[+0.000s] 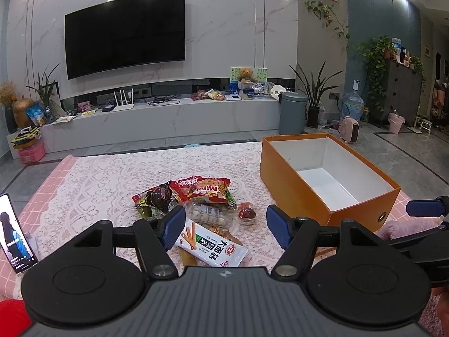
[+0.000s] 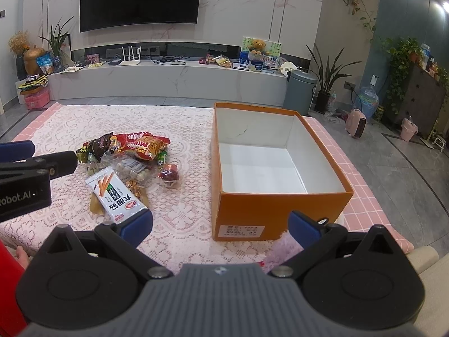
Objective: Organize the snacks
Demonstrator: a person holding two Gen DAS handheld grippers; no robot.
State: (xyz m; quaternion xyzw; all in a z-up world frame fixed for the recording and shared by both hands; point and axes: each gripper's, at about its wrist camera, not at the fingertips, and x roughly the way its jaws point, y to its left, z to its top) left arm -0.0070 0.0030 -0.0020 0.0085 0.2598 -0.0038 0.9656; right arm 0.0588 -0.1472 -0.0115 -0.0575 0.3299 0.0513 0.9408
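Pink lace-covered table (image 1: 118, 168) | loose snack packets (image 1: 196, 205) lying beside empty orange cardboard box (image 2: 280, 210), awaiting packing | left gripper (image 1: 221, 226), right gripper (image 2: 221, 229) both hovering spread, holding nothing

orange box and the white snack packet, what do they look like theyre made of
Orange box: probably cardboard, matte orange outside, white paper-like lining, with crisp folded edges and a printed label on one end. White snack packet: likely thin plastic film, glossy, with light glare, printing and crimped ends.

One orange box (image 2: 280, 213) right of the tongs; about seven snack packets (image 2: 129, 163) piled ahead-left; one phone (image 1: 14, 233).
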